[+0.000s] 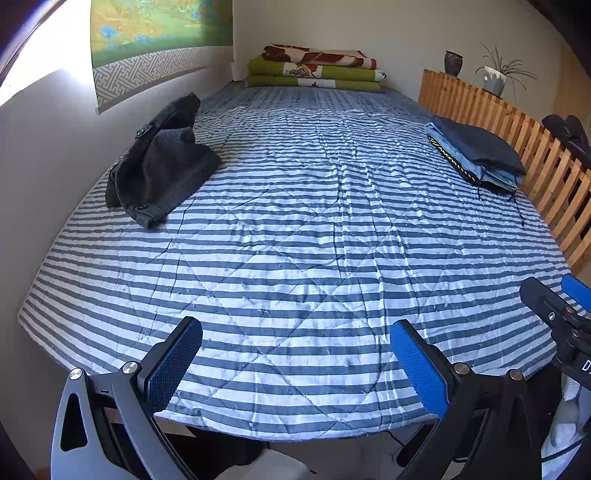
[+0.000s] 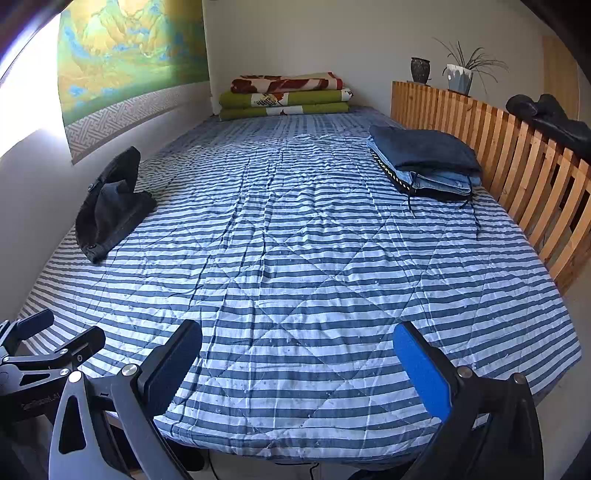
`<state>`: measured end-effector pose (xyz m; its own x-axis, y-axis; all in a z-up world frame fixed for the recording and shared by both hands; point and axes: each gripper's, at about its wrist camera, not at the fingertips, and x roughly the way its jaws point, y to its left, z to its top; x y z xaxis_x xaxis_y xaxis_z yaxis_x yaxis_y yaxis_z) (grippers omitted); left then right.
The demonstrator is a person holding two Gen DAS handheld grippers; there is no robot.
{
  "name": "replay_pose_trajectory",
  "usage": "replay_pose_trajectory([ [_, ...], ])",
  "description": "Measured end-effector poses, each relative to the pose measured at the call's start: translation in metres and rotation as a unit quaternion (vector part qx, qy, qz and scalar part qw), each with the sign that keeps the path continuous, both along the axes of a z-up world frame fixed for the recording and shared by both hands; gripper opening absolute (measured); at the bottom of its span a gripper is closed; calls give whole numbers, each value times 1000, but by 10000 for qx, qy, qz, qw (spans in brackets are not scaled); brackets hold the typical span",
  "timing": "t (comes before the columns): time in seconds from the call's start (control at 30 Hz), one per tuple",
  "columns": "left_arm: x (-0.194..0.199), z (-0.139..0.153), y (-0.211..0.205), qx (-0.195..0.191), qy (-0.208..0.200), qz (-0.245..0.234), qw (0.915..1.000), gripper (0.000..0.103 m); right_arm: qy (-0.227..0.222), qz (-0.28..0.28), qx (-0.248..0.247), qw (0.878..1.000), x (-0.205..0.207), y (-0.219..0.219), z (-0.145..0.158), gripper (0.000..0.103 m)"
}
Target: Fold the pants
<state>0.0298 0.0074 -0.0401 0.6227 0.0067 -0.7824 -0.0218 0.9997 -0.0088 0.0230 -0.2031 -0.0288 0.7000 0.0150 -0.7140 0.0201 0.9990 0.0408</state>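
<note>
Ahead of both sets of tongs stretches a bed covered by a blue-and-white striped quilt [image 1: 303, 229], its near edge running just under the fingertips. The left gripper [image 1: 295, 363] hangs over that near edge with its 2 blue-padded fingers [image 1: 419, 367] spread wide apart and nothing between them. The right gripper [image 2: 297, 365] sits the same way, fingers fully apart and empty, tilted down toward the quilt. In the left wrist view the right tongs show at the right border; in the right wrist view the left tongs show at the left border, so the 2 tools are side by side.

Along the right side of the bed, far ahead of the right tongs, runs a slatted wooden rail [image 2: 517, 162]. On the wall far ahead and left of the left tongs hangs a landscape scroll [image 1: 159, 33]. At the far end of the bed lies a stack of folded blankets [image 1: 314, 70], green below and red-patterned on top.

Ahead and to the left of the left tongs, beside the wall, lies a crumpled pair of dark grey pants [image 1: 162, 162], unfolded, with buttons showing. Ahead and to the right of the right tongs, next to the rail, rests a pile of folded clothes [image 2: 424, 162], dark blue on top of light denim, with a cord trailing onto the quilt.

On the rail's far end stand a potted plant [image 2: 460, 74] and a small dark vase [image 2: 420, 70].
</note>
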Motion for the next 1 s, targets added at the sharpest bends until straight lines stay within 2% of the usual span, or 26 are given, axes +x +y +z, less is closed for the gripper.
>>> replay_pose_trajectory([
  [0.1, 0, -4, 2, -54, 48, 30, 10000, 98, -38, -13, 7, 10000, -1, -1, 2, 102],
  [0.4, -2, -6, 2, 122, 5, 73, 9999, 97, -2, 13, 3, 10000, -2, -1, -1, 102],
  [0.7, -1, 0, 9, -177, -128, 189, 9996, 97, 81, 37, -9, 10000, 0, 4, -8, 102],
  [0.83, 3, 2, 3, 43, -145, 94, 9998, 98, 104, 100, -25, 9999, 4, 7, -9, 102],
  [1.0, 11, 3, 4, 48, -143, 92, 9998, 98, 96, 166, -30, 9998, 11, 14, -9, 102],
])
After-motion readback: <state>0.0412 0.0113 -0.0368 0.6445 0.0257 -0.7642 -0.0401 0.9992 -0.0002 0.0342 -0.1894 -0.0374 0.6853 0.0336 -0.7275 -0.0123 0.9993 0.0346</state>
